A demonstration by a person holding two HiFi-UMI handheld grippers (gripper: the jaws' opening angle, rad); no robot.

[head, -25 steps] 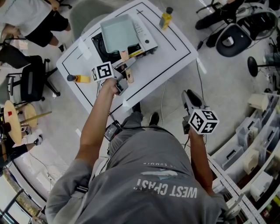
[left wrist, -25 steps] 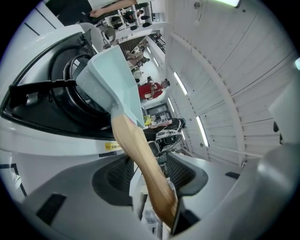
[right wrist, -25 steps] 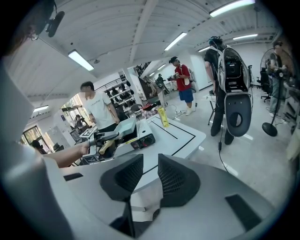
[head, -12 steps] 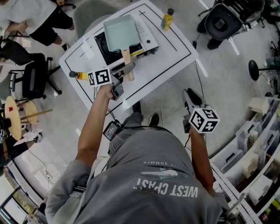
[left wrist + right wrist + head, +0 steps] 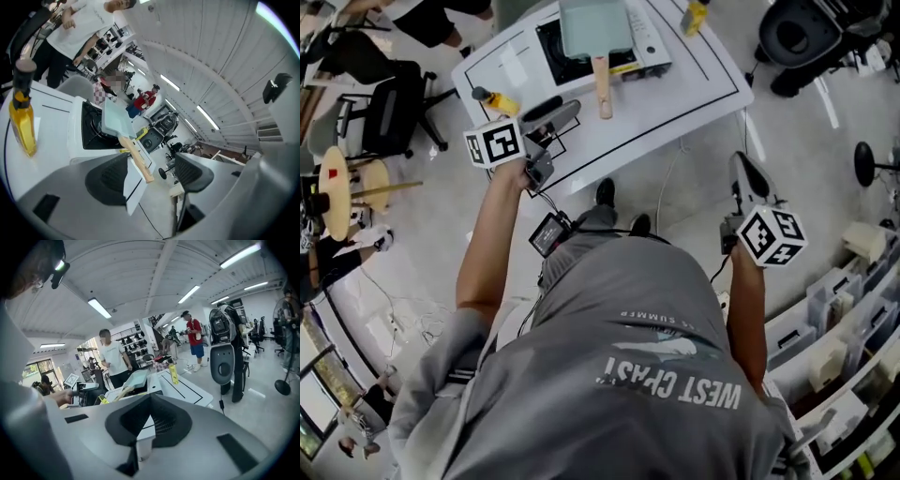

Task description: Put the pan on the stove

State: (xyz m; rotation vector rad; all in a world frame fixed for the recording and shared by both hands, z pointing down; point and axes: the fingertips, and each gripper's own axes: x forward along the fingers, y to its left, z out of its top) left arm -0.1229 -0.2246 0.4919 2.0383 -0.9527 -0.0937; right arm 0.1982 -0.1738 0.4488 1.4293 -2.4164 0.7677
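A pale green square pan [image 5: 593, 23] with a wooden handle [image 5: 602, 84] rests on the portable stove [image 5: 652, 58] at the far side of the white table [image 5: 694, 89]. My left gripper [image 5: 551, 114] hangs over the table's near left part, short of the handle and clear of it. It is open; its jaws have just swung wide and eased in slightly, with nothing between them. In the left gripper view the pan [image 5: 115, 123] and stove [image 5: 89, 133] lie ahead of the left gripper [image 5: 150, 176]. My right gripper [image 5: 748, 173] is shut and empty, off the table's near right side above the floor; the right gripper [image 5: 149, 420] sees the pan [image 5: 136, 379] far off.
A yellow oil bottle [image 5: 492, 98] stands at the table's left, another bottle [image 5: 694, 14] at its far right. Chairs [image 5: 394, 112] and a round stool [image 5: 337, 197] stand to the left, a black chair [image 5: 797, 37] at upper right, shelves [image 5: 853, 319] along the right. People stand beyond the table.
My left gripper has let go of the pan's handle and drawn back toward me, jaws now wide. The pan stays on the stove. My right gripper has risen a little.
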